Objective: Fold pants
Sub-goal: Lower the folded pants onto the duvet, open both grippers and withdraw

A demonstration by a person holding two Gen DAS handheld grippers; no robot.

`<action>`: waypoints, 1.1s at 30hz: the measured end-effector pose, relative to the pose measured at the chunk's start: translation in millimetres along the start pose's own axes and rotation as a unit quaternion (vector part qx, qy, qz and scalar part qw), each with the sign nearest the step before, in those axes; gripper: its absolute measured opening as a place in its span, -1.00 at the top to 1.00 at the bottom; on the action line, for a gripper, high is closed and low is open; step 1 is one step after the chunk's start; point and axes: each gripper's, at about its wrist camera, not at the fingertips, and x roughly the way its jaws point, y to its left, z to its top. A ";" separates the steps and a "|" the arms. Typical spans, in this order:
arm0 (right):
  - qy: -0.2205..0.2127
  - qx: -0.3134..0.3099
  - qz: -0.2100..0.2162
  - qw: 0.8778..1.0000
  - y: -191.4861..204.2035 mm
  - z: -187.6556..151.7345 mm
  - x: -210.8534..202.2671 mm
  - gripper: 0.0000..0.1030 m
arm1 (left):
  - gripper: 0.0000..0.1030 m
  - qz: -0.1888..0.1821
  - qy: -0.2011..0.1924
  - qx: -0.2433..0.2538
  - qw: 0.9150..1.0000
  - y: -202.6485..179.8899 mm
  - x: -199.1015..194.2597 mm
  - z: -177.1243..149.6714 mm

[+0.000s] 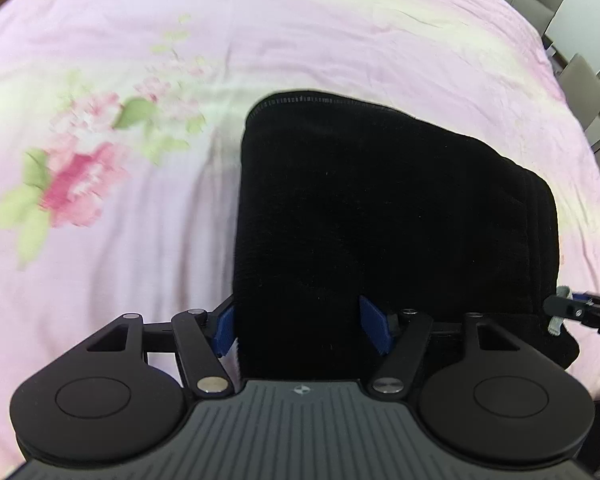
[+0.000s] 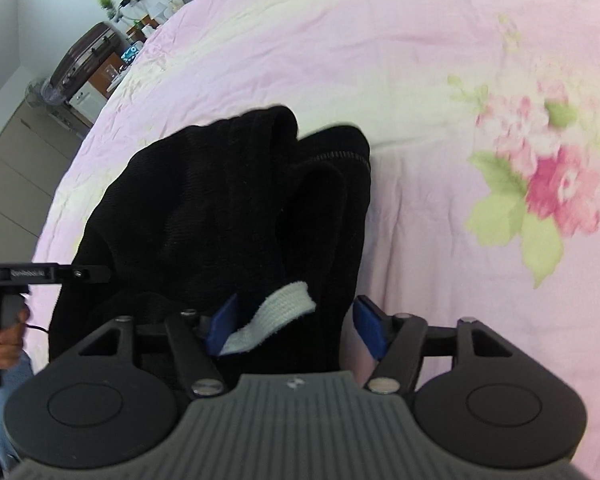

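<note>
Black pants (image 1: 380, 216): folded into a thick block, lying on a bed under a pink sheet (image 1: 120, 260) printed with pink flowers and green leaves. Ribbed hem with a line of stitching along the far edge in the left wrist view. Stacked layers showing at the right side of the block. In the right wrist view, two rounded folds bunched at the far end, not lying flat.

White tag (image 2: 276, 312): strip of white knit fabric poking out of the near edge of the pants, just beside the left blue pad of the right gripper.

Left gripper (image 1: 302, 326): pointed steeply down over the near edge of the pants. Jaws spread wide, blue pads (image 1: 374, 328) standing either side of the black cloth, no pinch visible; cloth between them loose.

Right gripper (image 2: 296, 328): also angled down at the near edge, at the right-hand side of the pants. Jaws spread apart, cloth and white tag between them, right pad (image 2: 372, 330) clear of the fabric with pink sheet behind it.

Person's hand (image 2: 4, 336): at the left edge of the right wrist view, wrapped round the handle of the left gripper.

Background: brown suitcase (image 2: 88, 56), small plant (image 2: 107, 2), cabinets beyond the bed.
</note>
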 end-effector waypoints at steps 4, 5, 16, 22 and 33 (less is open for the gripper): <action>-0.031 -0.065 -0.025 0.997 25.4 4.6 -35.3 -0.38 | -0.45 0.036 -0.043 0.033 0.998 -15.2 -60.8 -0.5; -0.040 -0.077 -0.026 0.996 31.6 5.9 -46.4 -0.38 | -0.45 0.042 -0.054 0.038 0.997 -19.7 -78.2 -0.8; -0.179 -0.207 -0.070 0.959 103.0 -19.7 -189.8 -0.84 | -0.45 0.168 -0.232 0.112 0.951 -108.8 -242.7 -51.7; -0.214 -0.240 -0.073 0.944 122.5 -71.3 -239.3 -0.85 | -0.46 0.179 -0.284 0.114 0.935 -151.6 -244.8 -110.4; -0.275 -0.206 -0.054 0.937 112.5 -168.0 -279.9 -0.90 | -0.63 0.173 -0.350 0.062 0.918 -186.2 -235.2 -188.3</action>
